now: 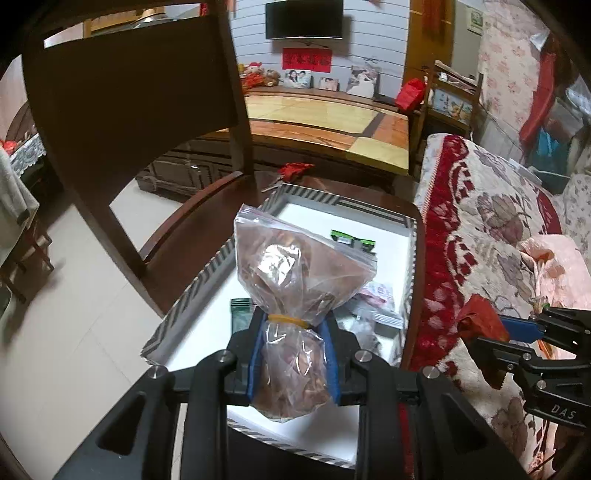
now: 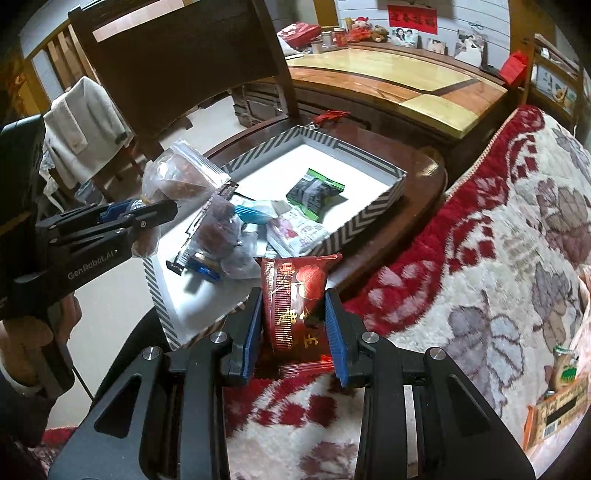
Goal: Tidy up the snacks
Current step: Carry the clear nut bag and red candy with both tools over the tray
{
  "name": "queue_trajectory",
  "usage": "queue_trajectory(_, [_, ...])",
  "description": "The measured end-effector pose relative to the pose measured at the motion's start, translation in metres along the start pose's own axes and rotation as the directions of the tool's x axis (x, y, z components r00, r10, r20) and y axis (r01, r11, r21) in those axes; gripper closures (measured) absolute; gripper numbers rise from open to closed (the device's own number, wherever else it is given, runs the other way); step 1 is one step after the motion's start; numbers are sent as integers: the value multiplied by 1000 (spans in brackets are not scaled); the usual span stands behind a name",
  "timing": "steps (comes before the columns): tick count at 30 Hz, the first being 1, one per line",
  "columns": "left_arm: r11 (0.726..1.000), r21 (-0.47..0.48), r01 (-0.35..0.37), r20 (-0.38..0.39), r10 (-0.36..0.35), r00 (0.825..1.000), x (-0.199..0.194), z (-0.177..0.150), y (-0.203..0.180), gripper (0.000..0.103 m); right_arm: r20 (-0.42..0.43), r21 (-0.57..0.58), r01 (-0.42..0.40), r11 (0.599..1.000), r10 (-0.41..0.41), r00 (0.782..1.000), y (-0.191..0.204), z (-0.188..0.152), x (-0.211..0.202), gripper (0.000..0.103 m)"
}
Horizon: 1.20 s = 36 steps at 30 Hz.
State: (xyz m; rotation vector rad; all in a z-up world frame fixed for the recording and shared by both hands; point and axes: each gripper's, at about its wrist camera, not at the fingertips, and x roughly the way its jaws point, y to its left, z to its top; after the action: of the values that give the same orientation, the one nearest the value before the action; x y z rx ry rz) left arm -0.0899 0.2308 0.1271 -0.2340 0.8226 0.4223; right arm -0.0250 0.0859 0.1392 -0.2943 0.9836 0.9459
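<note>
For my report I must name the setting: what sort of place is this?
Most likely a home living room: a wall-mounted television, framed family photos on a long wooden cabinet, and a floral sofa cover.

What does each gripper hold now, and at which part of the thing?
The left gripper holds a clear bag of brown snacks at its rubber-banded neck. The right gripper holds a red snack packet by its two side edges.

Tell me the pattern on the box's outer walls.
Black-and-white chevron stripes on the box, clearest in the right wrist view.
</note>
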Motion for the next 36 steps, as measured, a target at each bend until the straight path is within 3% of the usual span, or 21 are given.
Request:
queue_trajectory(21, [997, -69, -30, -43, 27, 999, 19, -8, 29, 73, -31, -71, -18, 997, 16, 999, 30, 37, 31, 71])
queue_trajectory(36, [998, -60, -17, -78, 13, 997, 37, -12, 24, 73, -72, -72, -14, 997, 9, 997, 30, 59, 70, 71])
